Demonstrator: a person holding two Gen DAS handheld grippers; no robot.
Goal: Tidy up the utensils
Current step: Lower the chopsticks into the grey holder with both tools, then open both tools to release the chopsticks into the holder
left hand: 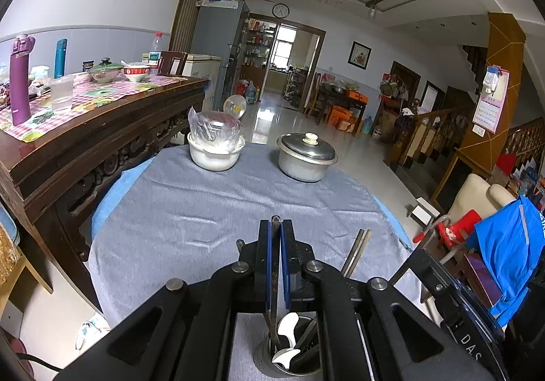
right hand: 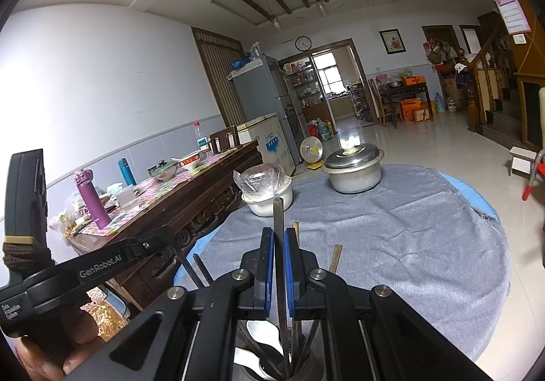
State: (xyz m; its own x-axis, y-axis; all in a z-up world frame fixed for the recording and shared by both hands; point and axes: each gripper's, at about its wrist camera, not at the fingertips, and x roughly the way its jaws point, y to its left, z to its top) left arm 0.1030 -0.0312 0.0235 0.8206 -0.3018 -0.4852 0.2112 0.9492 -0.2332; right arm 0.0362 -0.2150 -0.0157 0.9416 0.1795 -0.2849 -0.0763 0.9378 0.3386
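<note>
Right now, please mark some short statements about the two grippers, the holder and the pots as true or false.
1. The left gripper is open and empty. False: shut on a chopstick.
2. The right gripper clamps a dark chopstick. True.
3. The metal holder contains a white spoon. True.
4. The metal pot has no lid. False: its lid is on.
5. The table has a grey cloth. True.
</note>
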